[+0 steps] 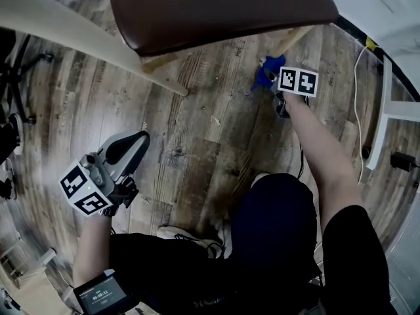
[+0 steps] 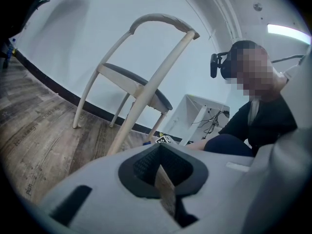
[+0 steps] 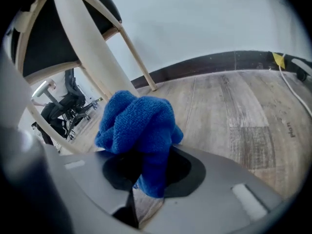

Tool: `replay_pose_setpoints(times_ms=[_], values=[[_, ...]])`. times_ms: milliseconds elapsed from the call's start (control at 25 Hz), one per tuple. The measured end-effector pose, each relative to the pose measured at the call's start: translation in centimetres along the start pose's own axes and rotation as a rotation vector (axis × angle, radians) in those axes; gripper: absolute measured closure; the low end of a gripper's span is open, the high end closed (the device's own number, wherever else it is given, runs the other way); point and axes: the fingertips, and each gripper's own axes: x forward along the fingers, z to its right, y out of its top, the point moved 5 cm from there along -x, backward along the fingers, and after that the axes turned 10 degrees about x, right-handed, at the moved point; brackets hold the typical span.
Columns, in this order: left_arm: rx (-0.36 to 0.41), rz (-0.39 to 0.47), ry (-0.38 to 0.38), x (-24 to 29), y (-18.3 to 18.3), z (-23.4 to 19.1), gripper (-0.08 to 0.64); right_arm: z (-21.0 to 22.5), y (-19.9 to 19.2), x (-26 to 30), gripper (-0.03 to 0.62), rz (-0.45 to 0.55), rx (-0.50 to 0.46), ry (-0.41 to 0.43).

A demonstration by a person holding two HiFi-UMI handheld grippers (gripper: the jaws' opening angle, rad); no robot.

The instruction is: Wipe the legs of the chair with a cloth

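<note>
Bare floor [image 1: 197, 136] lies open between the chair legs [image 1: 85, 35], under the overhanging seat [image 1: 216, 5].

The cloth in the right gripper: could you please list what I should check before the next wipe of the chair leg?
1. Cloth clamped in the right gripper: ok.
2. Cloth bunched ahead of that gripper, enough to wipe with: ok.
3. Cloth touching the chair leg: cannot tell.
4. Left gripper shut, empty and away from that leg: ok.
5. White cable lying away from that leg: ok.
</note>
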Motion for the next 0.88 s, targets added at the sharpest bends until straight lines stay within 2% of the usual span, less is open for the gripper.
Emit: replay_pose_setpoints(times_ms=[160,360,520,640,760,880], values=[[0.003,0.013,-0.026,0.1,0.3,0.3,0.558,-2.3,2.5,-3.5,0.488,0.04,-0.128,0.024],[0.012,0.043,-0.052,0.2,1.0,0.5,0.558,-6.0,6.1,-9.2,0.489,0.101,-0.215,0.088],[0.012,0.056,-0.074,0.4,1.3,1.0,0.558,-9.2,9.0,-13.6,0.488,0.132,-0.329,0.079],[0.016,0.061,-0.091,0.4,1.5,1.2,0.558,-11.4,10.6,-16.6,0.489,0.181,-0.376,0.082],[0.015,0.073,-0.093,0.2,1.7,1.3,0.558,-13.2,11.7,-19.2,0.489,0.234,-0.427,0.09],[0.009,0.084,-0.09,0.0,1.8,1.2,0.558,-15.1,11.1,-20.4,0.489,0.231,-0.456,0.134]])
